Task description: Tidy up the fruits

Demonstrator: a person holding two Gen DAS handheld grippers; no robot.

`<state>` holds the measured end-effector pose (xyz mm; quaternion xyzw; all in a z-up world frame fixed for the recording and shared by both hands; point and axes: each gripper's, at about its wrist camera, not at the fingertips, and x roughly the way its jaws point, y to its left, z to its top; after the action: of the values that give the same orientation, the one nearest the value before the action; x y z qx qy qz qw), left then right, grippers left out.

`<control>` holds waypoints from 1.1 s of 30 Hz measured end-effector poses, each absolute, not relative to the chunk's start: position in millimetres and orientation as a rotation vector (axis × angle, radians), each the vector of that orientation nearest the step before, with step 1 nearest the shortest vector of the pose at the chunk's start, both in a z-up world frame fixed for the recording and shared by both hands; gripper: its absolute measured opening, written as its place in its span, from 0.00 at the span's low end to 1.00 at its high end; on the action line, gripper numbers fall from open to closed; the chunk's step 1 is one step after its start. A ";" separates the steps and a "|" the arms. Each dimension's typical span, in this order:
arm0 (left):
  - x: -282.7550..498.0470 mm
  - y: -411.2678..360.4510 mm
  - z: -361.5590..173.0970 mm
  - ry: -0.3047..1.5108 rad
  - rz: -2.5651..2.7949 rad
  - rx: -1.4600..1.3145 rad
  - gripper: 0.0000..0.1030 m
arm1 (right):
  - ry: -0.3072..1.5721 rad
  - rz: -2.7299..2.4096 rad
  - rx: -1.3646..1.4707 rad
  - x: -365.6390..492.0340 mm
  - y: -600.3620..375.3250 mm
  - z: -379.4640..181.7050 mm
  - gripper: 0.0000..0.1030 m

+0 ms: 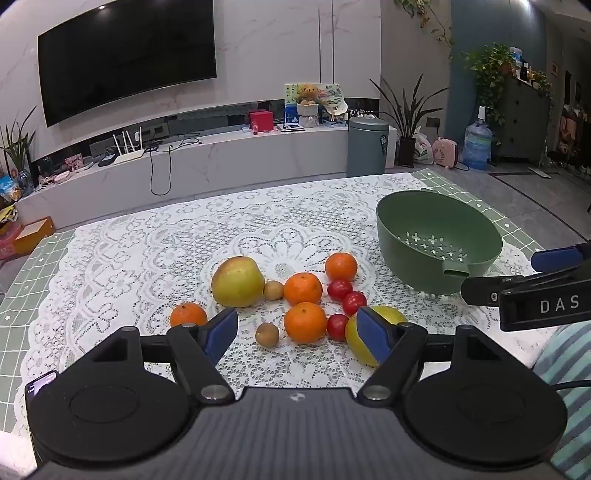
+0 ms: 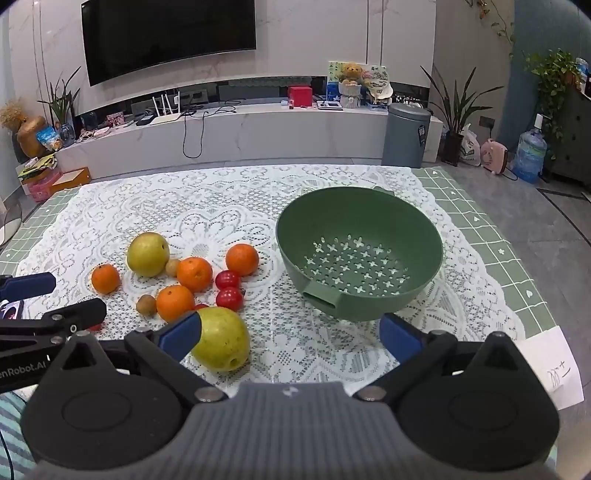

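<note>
Here we hold both grippers, left and right, spread wide and empty above the fruit beside the green colander.

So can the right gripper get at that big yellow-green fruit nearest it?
Probably yes. The right gripper is open and empty, and the yellow-green fruit lies just beside its left finger, nothing on top.

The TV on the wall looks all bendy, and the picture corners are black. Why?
Left wrist view: the fisheye lens bows the TV and the table edge, and darkens the corners. Right wrist view: same bend on the TV; the green colander and fruit stay sharp, evenly lit, with soft shadows.
</note>
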<state>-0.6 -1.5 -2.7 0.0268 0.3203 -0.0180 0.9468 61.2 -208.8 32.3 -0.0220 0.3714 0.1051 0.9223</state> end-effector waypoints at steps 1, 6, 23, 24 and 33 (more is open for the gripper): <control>-0.6 -1.5 -2.8 0.652 -0.037 0.055 0.84 | 0.762 0.215 -0.046 60.4 -208.2 32.1 0.96; -1.7 -2.3 -3.1 0.653 -0.040 0.055 0.84 | 0.760 0.215 -0.048 58.0 -207.7 31.2 0.96; -3.3 -4.6 -3.7 0.656 -0.042 0.057 0.84 | 0.756 0.216 -0.057 54.3 -208.2 28.6 0.96; -3.9 -5.5 -4.0 0.657 -0.044 0.058 0.84 | 0.757 0.216 -0.056 54.2 -208.4 28.4 0.96; -5.7 -9.2 -2.8 0.660 -0.047 0.061 0.84 | 0.764 0.217 -0.058 54.5 -207.1 26.6 0.96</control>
<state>-5.7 -9.2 -2.8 0.0297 0.3239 -0.0232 0.9453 54.5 -207.1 26.6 -0.0283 0.3718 0.1059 0.9218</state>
